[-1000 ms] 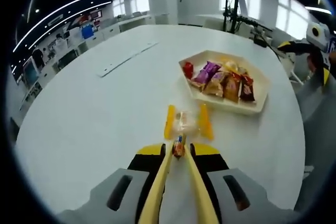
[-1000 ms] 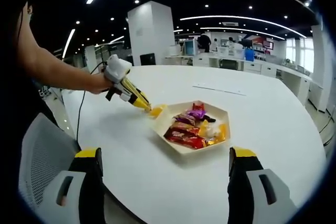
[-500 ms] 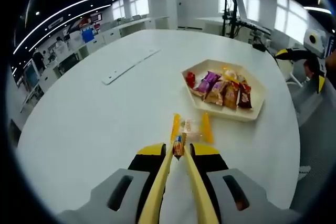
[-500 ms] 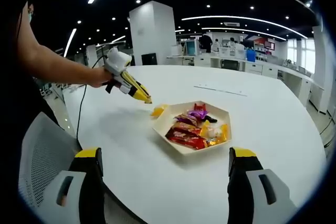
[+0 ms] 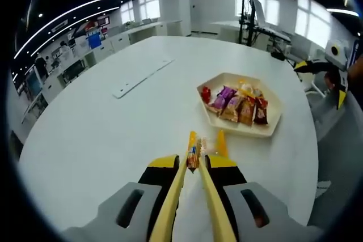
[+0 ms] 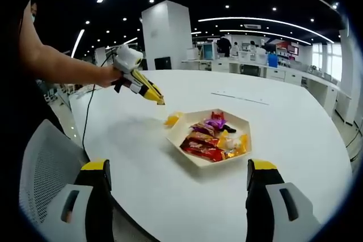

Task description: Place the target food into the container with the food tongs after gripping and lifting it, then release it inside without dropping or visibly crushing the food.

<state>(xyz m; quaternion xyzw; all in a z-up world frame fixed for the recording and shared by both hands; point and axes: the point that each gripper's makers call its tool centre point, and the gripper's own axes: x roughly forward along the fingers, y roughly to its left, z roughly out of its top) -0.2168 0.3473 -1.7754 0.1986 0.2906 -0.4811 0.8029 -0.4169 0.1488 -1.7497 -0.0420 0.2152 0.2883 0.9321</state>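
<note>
Your left tongs [image 5: 194, 154] pressed together, raised off bench [image 5: 102, 128]; right tongs [image 6: 178, 177] spread. Risk: yellow-wrapped snack [image 5: 205, 144] left outside tray [image 5: 266, 131].

Open table around the tray

Bare table [image 6: 295, 134] all round the filled tray [image 6: 187, 130]; a snack [image 6: 172, 119] just left, a strip [image 5: 142, 76] far off.

White table [image 5: 102, 128] with snack tray [image 5: 241, 130]
</note>
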